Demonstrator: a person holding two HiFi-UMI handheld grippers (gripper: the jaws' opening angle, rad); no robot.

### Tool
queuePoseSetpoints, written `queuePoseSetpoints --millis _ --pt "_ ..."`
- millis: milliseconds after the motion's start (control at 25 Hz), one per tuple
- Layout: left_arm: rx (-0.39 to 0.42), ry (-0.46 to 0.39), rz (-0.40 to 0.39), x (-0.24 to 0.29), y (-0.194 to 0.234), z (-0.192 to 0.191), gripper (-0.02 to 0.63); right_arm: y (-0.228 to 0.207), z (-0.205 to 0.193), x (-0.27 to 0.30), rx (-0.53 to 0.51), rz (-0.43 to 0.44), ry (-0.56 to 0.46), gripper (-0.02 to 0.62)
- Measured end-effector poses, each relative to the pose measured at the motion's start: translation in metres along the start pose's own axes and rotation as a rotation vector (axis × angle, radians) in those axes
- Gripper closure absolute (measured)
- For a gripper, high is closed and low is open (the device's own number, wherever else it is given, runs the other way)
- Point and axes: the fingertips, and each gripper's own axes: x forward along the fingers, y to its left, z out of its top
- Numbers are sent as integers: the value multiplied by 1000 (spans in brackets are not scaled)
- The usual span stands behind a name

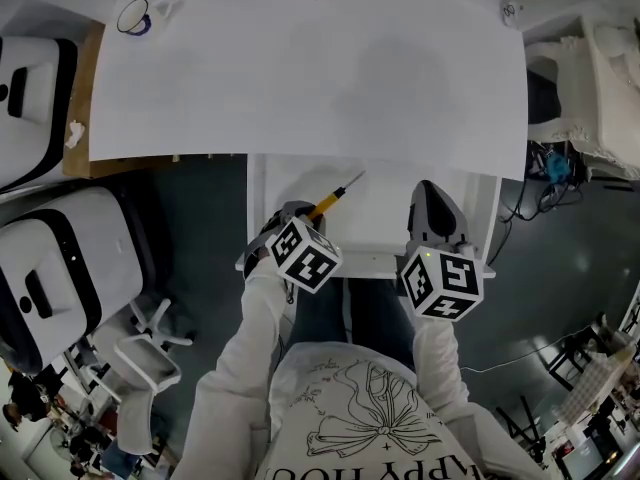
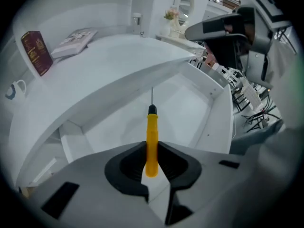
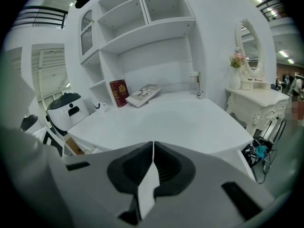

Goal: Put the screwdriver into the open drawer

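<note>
A screwdriver (image 2: 151, 139) with a yellow handle, black collar and thin metal shaft is clamped between the jaws of my left gripper (image 2: 151, 151). In the head view the screwdriver (image 1: 330, 201) pokes out ahead of the left gripper (image 1: 297, 211), its tip over the white open drawer (image 1: 385, 218) under the desk. The left gripper view looks steeply down into the drawer (image 2: 190, 113), which holds nothing I can see. My right gripper (image 3: 153, 148) is shut with nothing in it and hangs over the drawer's right side in the head view (image 1: 432, 200).
A wide white desk (image 1: 310, 68) lies above the drawer, with a mug (image 1: 135, 17) at its far left. A red book (image 3: 119, 93) and an open magazine (image 3: 143, 94) sit at the back. White rolling chairs (image 1: 70, 258) stand left; cables (image 1: 550, 168) right.
</note>
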Motion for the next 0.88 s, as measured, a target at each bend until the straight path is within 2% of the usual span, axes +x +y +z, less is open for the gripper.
queuePoseSetpoints --millis 80,280,880 --pt "6 25 0 11 1 -2 540 -1 -2 1 4 0 5 588" --pt "-53 36 -55 32 0 0 540 -5 -9 5 10 -7 19 588" --pt "-108 87 -69 72 12 -13 538 -12 -25 11 12 -20 52 588"
